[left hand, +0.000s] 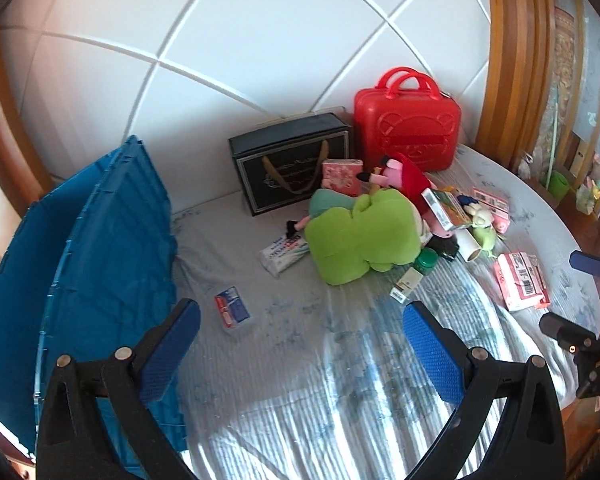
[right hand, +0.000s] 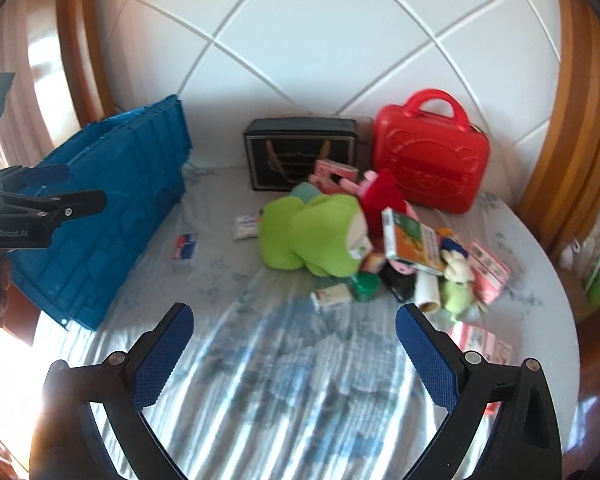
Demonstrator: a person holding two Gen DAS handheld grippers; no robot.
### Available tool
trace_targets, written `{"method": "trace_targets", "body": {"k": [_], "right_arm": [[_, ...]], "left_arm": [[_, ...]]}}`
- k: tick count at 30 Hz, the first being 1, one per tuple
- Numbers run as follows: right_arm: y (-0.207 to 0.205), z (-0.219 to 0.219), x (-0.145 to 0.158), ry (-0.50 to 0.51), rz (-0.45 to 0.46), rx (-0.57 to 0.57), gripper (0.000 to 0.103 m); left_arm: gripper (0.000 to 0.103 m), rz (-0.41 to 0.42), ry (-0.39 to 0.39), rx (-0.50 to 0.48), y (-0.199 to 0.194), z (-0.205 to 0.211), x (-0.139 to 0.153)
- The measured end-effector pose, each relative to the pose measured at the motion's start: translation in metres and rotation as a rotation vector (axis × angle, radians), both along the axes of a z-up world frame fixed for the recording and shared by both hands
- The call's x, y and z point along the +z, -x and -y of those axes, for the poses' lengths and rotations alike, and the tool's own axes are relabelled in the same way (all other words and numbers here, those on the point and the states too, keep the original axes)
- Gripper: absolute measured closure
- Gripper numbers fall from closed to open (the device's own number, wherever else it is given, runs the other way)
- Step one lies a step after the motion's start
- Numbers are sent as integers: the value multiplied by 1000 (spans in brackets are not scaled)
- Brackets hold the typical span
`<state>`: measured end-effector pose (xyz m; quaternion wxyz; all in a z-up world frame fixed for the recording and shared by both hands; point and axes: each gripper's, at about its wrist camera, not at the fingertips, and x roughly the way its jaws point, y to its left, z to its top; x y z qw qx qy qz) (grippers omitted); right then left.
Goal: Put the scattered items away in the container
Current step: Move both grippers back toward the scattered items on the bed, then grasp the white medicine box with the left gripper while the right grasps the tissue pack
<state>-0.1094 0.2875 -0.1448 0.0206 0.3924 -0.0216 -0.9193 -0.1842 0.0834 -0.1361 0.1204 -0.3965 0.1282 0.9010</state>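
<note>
A blue plastic crate (left hand: pixel 100 280) stands at the left of the bed; it also shows in the right wrist view (right hand: pixel 112 208). A pile of items lies mid-bed: a green plush (left hand: pixel 360 236) (right hand: pixel 312 236), a red plush (right hand: pixel 380 196), an orange-green box (left hand: pixel 446 208) (right hand: pixel 412 244), a green-lidded jar (left hand: pixel 426 260) (right hand: pixel 366 286), a white roll (right hand: pixel 426 292), pink boxes (left hand: pixel 520 280) (right hand: pixel 488 272), a small blue-red card pack (left hand: pixel 234 308) (right hand: pixel 186 246) and a tissue pack (left hand: pixel 284 254). My left gripper (left hand: pixel 300 332) is open and empty above the sheet. My right gripper (right hand: pixel 294 340) is open and empty, short of the pile.
A black gift bag (left hand: pixel 292 164) (right hand: pixel 300 154) and a red case (left hand: pixel 408 128) (right hand: pixel 432 160) stand against the white padded headboard (left hand: pixel 260 40). The bed's right edge drops to a wooden floor (right hand: pixel 596 380). The other gripper shows at each view's side.
</note>
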Motion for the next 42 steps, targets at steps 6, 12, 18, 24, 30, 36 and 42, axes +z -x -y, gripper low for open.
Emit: {"method": "trace_targets", "body": {"k": [6,12,18,24,30,36,42], "right_arm": [[-10,-89,-46,11,77,-132,1],[-8,-144,-83,-9,125,-213,1],[4,-185,-124,-32,195,-271,1],[26,-213,-168,-7,266,-302,1],[51,-221,-196,-4,318,-309,1],[66,-218,-219,-29,368,-289,1],[67,-211,-233,-79,382,-276,7]], "left_arm": [[0,48,27,-125,7,-77,-60],[0,121,21,-214,35,-126,-117],[0,235,38,-208,80,-151,-184],[0,275,111,-220,111,-167,-232],[0,316,167,-253,125,-182,-261],[0,358,179,-233,127,-190,-277],[48,411,90,-270,112,-189,-271]]}}
